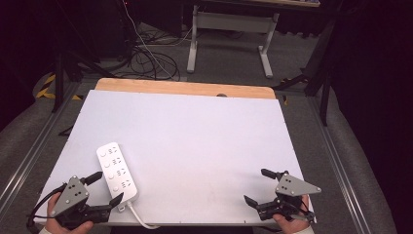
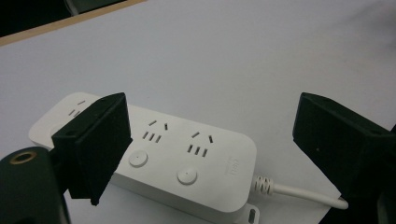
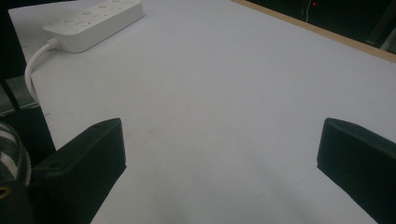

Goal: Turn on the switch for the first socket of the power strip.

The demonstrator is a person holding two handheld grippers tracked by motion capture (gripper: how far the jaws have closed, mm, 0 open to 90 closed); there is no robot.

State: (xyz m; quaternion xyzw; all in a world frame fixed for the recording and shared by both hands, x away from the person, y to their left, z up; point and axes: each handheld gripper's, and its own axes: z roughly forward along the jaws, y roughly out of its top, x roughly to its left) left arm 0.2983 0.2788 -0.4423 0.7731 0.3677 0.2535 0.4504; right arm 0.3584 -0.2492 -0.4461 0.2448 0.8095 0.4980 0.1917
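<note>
Left gripper [image 1: 106, 187]: I see my jaws spread wide, astride the cable end of the power strip [image 1: 117, 170], not gripping it
Right gripper [image 1: 258, 186]: jaws wide, holding nothing; over bare table [image 1: 195, 126]
Power strip: flat at the near left; white cable [image 1: 139, 218] running off the near edge

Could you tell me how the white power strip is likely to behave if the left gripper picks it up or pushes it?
The power strip looks like a rigid plastic block lying flat, so it should slide rather than roll or tip. Its smooth, glossy shell may slip between pads. The cord trailing off the table edge would probably drag and swing its near end.
</note>
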